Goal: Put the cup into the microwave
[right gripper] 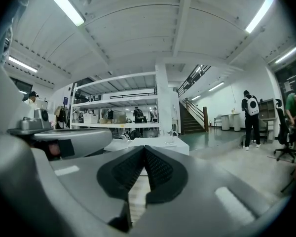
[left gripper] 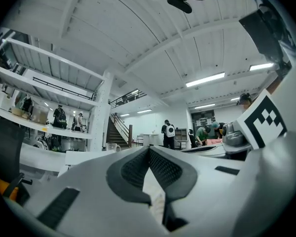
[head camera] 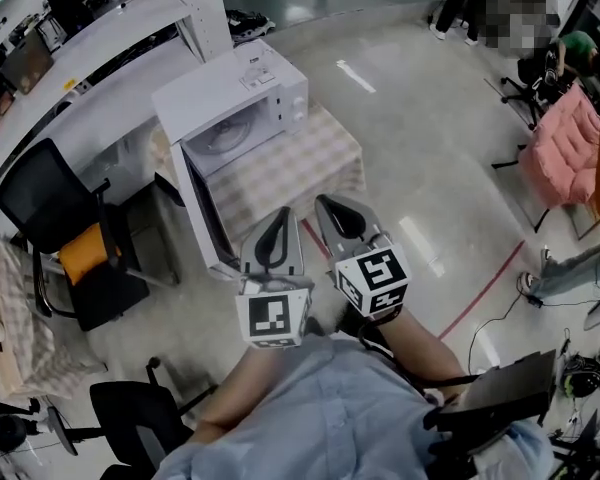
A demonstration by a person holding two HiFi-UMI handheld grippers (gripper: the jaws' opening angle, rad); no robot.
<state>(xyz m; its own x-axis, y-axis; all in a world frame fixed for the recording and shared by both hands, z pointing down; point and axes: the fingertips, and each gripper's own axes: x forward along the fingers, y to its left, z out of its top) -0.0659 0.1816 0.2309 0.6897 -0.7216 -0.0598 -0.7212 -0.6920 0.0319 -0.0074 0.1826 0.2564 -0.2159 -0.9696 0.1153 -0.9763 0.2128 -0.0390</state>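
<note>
Well, left claw (left gripper: 149,148) and right claw (right gripper: 144,147) are both pinched closed and empty; the cup (left gripper: 111,147) seems to sit atop the open-doored microwave (head camera: 242,108), so spread one claw before reaching and grip mid-wall.

White microwave (head camera: 235,103) is sitting on a checkered-cloth table (head camera: 300,163), with its door (head camera: 205,208) swung wide open. Left gripper (head camera: 281,212) and right gripper (head camera: 324,202) are hovering side by side at the table's near edge, jaws together.
</note>
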